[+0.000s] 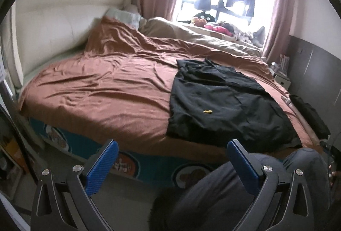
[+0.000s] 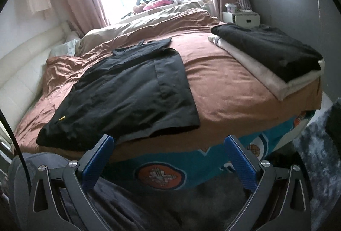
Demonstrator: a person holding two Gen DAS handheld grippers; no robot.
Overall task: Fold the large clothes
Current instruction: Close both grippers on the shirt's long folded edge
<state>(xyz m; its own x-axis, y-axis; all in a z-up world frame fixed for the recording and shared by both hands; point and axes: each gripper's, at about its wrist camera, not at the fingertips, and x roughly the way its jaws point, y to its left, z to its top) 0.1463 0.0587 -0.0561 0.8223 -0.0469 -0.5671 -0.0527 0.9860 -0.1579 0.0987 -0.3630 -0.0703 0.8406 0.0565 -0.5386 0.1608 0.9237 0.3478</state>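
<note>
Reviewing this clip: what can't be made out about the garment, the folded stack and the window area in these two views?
- Black garment: sleeves and collar unreadable, dark fabric hides its folds in both views.
- Yellow mark: too small to identify.
- Folded stack: how many pieces it holds is unclear, only edges show in the right view.
- Window sill items: washed out by glare.

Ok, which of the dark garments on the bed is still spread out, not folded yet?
The black garment with the small yellow tag, lying at the bed's near edge. The other dark piece sits folded atop a pale folded one at the right.
</note>
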